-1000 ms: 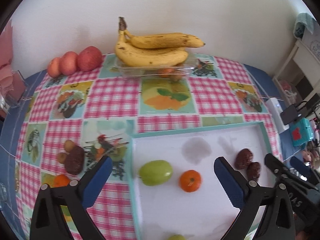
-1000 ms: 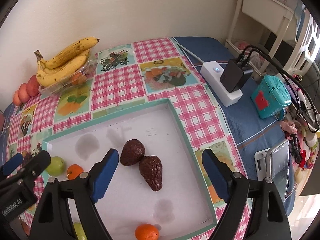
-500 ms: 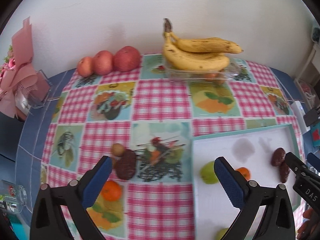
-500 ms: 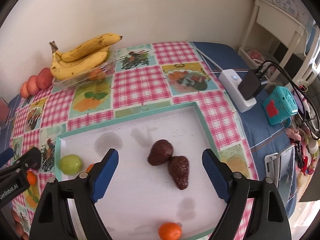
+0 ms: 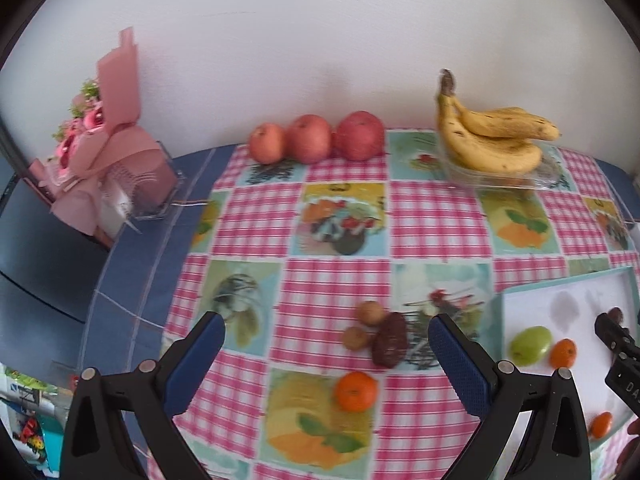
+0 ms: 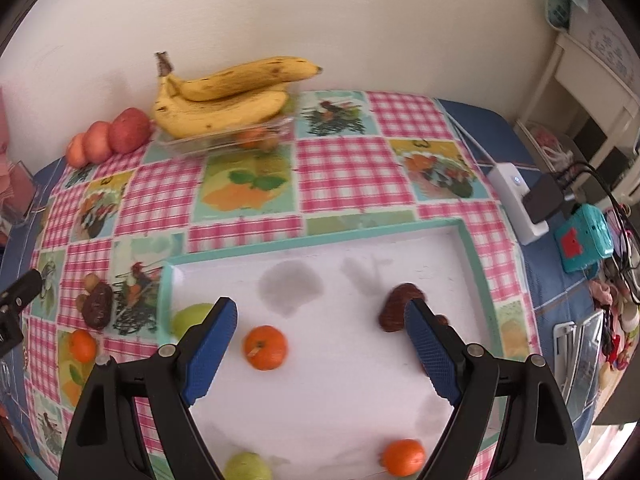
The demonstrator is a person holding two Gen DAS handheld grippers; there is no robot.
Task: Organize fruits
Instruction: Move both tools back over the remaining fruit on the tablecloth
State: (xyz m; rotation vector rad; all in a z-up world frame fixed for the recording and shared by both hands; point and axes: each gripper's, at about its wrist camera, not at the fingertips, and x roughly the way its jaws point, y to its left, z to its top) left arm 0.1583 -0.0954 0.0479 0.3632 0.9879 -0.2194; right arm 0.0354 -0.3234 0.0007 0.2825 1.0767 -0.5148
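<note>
Drift to the left marked your left wrist view: a second earlier the white tray with the teal rim (image 5: pixel 505 297) filled the foreground, and now it sat at the right edge. Your left gripper (image 5: pixel 326 344) hung with its jaws wide and nothing between them, above the pink checked tablecloth (image 5: pixel 340 216). Between the blue pads lay the loose fruit: a round orange tangerine (image 5: pixel 355 391), a dark wrinkled brown fruit (image 5: pixel 389 339) and two small tan round fruits (image 5: pixel 362 325) beside it. That suggested you were lining up the next pick from this cluster. Three red apples (image 5: pixel 316 138) and a bunch of spotted yellow bananas (image 5: pixel 490 142) stood by the wall.

In the right wrist view the frame had slid left over the tray too. Your right gripper (image 6: pixel 322 344) stood spread and empty above the tray floor, framing a glossy orange tangerine (image 6: pixel 265 347). A pale green round fruit (image 6: pixel 188 317) lay near the left pad, dark brown fruits (image 6: pixel 396 307) partly behind the right one. Another tangerine (image 6: pixel 402 457) and green fruit (image 6: pixel 246 467) lay nearer you.
</note>
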